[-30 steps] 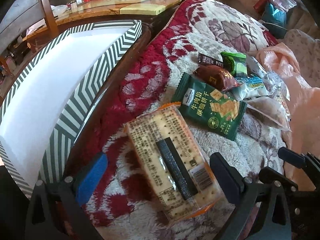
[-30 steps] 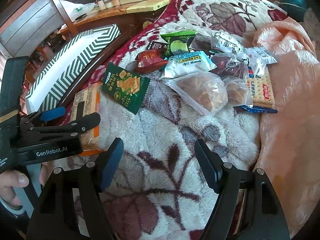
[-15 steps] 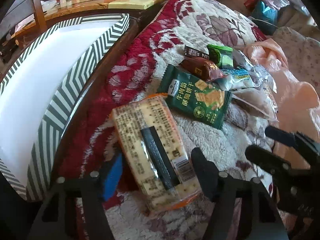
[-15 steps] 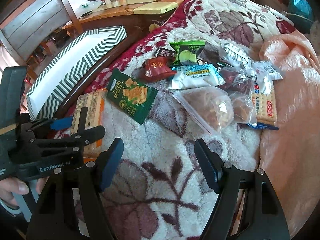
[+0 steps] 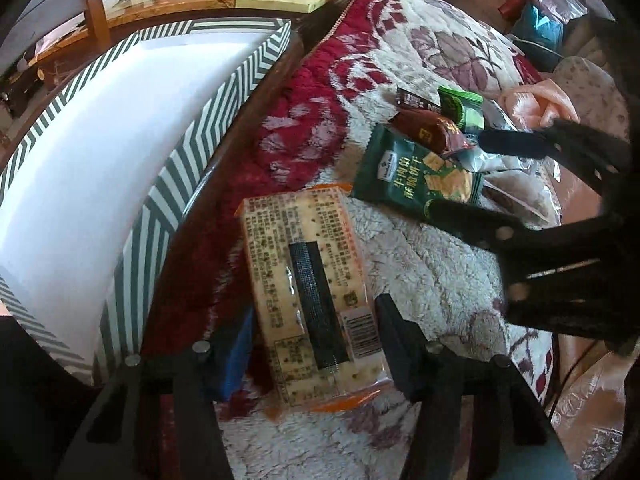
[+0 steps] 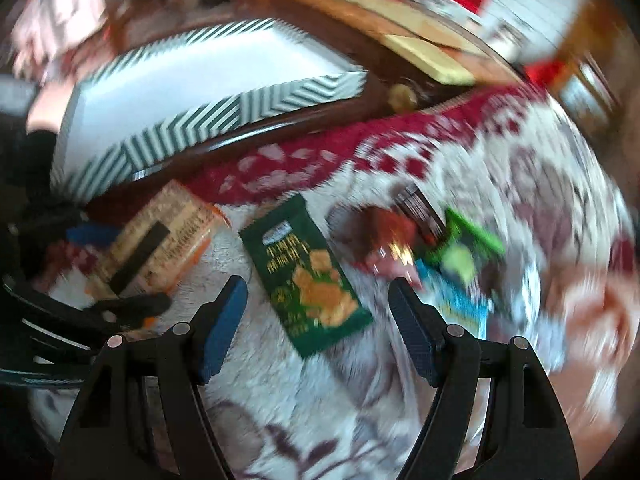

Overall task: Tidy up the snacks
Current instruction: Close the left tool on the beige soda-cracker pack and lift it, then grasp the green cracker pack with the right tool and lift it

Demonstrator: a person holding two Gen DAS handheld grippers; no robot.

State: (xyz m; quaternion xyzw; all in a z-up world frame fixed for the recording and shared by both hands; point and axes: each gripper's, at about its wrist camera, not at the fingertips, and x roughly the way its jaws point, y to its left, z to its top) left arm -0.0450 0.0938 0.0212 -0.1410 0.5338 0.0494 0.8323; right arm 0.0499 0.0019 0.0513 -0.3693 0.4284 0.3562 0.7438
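So my left gripper has its fingers pressed against both long sides of the cracker pack, which lies label side up on the fuzzy floral blanket, right by the striped box. My right gripper is spread wide with nothing in it, hanging over the green cracker bag. The right view is badly blurred, but the red-brown pouch and the bright green packet sit just past that bag.
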